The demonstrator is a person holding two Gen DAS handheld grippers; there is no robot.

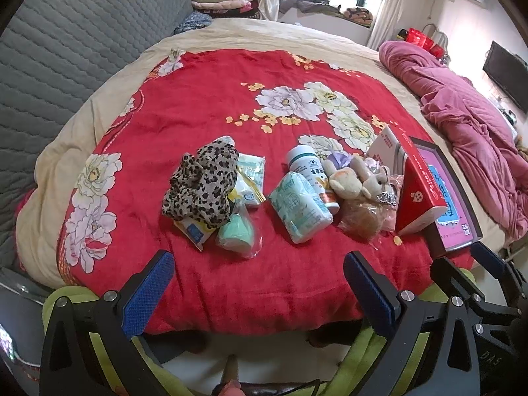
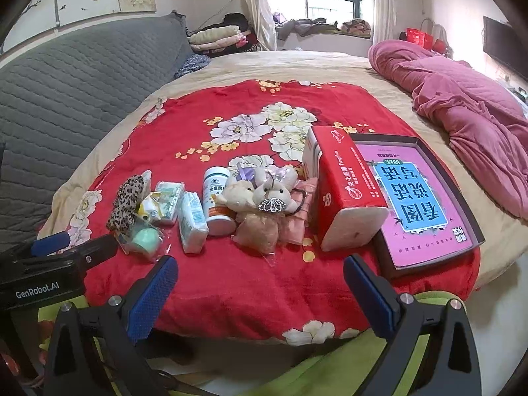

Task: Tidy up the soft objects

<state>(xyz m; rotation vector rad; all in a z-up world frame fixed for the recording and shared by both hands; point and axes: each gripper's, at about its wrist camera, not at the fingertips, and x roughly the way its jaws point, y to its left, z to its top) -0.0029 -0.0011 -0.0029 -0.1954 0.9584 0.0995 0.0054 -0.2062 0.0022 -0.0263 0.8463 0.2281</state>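
On the red flowered blanket [image 1: 214,105] lies a row of items. From the left: a leopard-print cloth [image 1: 201,186] [image 2: 127,203], small tissue packs [image 1: 252,178] [image 2: 166,203], a mint sponge in clear wrap [image 1: 236,236] [image 2: 145,239], a wipes pack [image 1: 298,206] [image 2: 191,222], a white bottle [image 1: 310,168] [image 2: 216,198], plush bunnies [image 1: 359,181] [image 2: 264,198], and a red tissue box [image 1: 419,191] [image 2: 343,191]. My left gripper [image 1: 257,290] and right gripper [image 2: 260,292] hang open and empty over the blanket's near edge.
A dark tray with a pink book [image 2: 425,198] [image 1: 452,204] lies right of the tissue box. A crumpled pink quilt [image 2: 462,105] fills the right of the bed, a grey quilted headboard [image 1: 66,66] the left. Folded clothes [image 2: 217,38] and a window sit behind.
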